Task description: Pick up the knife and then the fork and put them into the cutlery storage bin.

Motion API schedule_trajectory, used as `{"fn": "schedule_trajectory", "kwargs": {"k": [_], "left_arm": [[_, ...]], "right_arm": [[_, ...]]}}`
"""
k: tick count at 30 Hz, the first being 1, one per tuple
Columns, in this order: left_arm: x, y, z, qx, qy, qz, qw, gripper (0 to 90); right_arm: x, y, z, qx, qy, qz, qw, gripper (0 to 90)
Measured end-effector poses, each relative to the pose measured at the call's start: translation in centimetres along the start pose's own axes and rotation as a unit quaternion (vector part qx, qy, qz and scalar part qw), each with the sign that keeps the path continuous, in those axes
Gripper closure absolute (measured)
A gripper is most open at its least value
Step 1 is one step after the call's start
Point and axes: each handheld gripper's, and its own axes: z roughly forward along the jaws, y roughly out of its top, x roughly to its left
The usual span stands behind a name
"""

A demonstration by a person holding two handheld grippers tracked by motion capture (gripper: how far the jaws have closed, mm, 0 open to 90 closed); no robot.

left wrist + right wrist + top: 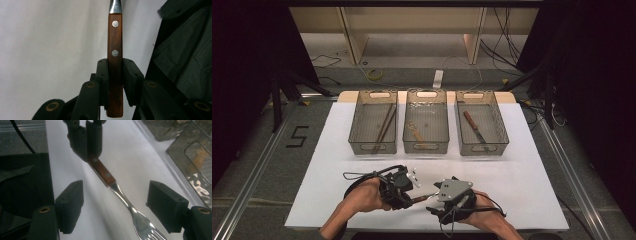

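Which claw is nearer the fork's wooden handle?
Left. The left claw is clamped on the fork handle; the right claw stands open around the metal neck, pads apart from it.

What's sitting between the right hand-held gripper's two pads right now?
The fork's steel neck and tines, untouched by the open right hand-held gripper in the right gripper view; the left hand-held gripper clamps its wooden handle.

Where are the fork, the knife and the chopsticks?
fork [105,173], right gripper view, wooden handle.
knife [470,120], high view, brown handle, right basket.
chopsticks [386,123], high view, mid-length, left basket.
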Motion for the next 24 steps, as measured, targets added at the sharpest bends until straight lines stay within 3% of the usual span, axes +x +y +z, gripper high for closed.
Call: {"fn": "schedule_trajectory", "kwargs": {"k": [4,10,15,20,22,23,24], "left_arm": [[-0.3,0.2,0.1,0.007,-0.005,0.006,0.9999,75.3],[-0.7,0.5,0.2,0.009,-0.014,0.01,0.9998,75.3],[-1.0,0.7,0.1,0.009,-0.02,0.014,0.9997,75.2],[-1.0,0.7,0.1,0.011,-0.028,0.018,0.9994,75.2],[-1.4,0.7,0.5,-0.013,-0.031,-0.012,0.9994,75.2],[-1.4,0.7,0.5,-0.012,-0.032,-0.011,0.9994,75.2],[-1.1,0.8,0.2,0.012,-0.031,0.017,0.9993,75.2]], "right_arm": [[0.5,0.2,0.7,0.012,0.0,-0.028,0.9995,33.7],[1.3,0.6,1.4,0.02,0.016,-0.052,0.9983,41.2],[1.5,0.6,1.9,0.022,0.014,-0.083,0.9962,49.0],[2.0,0.6,2.2,0.026,0.014,-0.1,0.9946,57.2],[2.1,0.6,2.2,0.032,0.019,-0.107,0.9936,60.4],[2.1,0.6,2.3,0.032,0.018,-0.11,0.9932,62.3],[2.2,0.6,2.3,0.034,0.015,-0.109,0.9934,64.4]]}}
